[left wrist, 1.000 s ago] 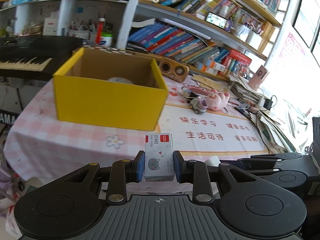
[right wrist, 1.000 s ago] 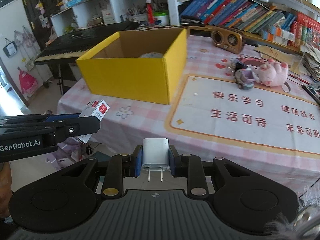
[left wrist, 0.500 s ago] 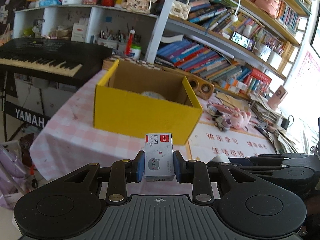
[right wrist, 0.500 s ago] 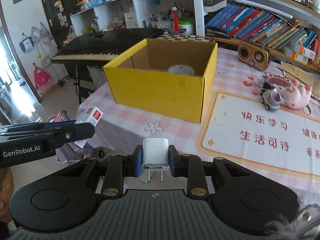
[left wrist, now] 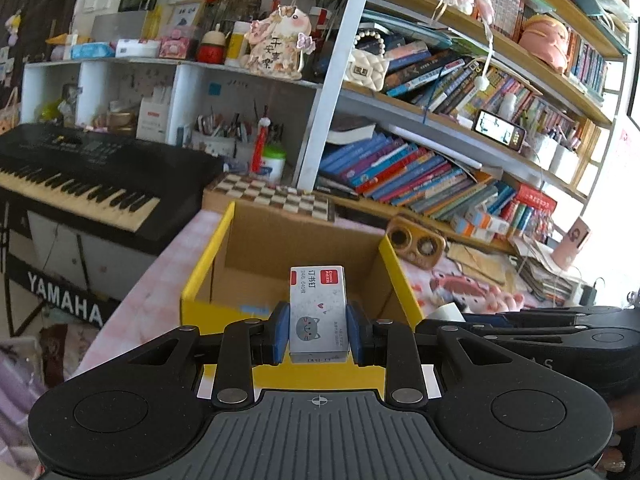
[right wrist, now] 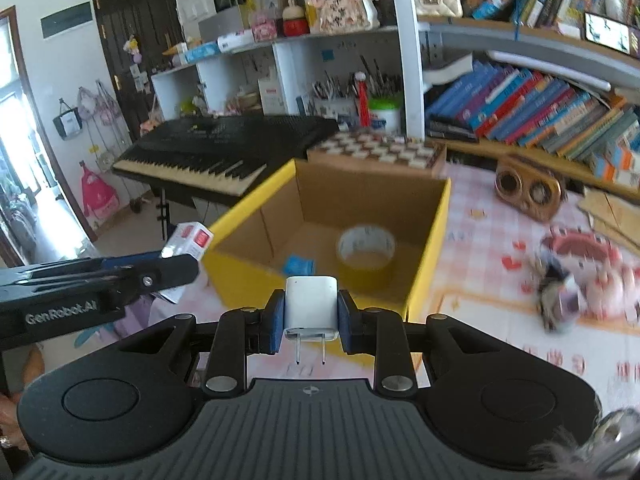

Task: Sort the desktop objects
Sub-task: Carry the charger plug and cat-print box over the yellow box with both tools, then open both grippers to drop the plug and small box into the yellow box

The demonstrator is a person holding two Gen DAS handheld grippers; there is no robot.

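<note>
Left claw (left wrist: 318,332) clamps staple box (left wrist: 318,312) printed 订书钉; keyboard (left wrist: 76,196) reads YAMAHA.

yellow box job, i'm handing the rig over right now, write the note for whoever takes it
Left gripper: shut on the staple box, at the near wall of the yellow box.
Right gripper: shut on the white charger plug, prongs toward the camera, also at the near wall.
Done: tape roll and a blue packet lie inside.
Left: drop both held items in; the pink plush and toy car remain on the table.
</note>
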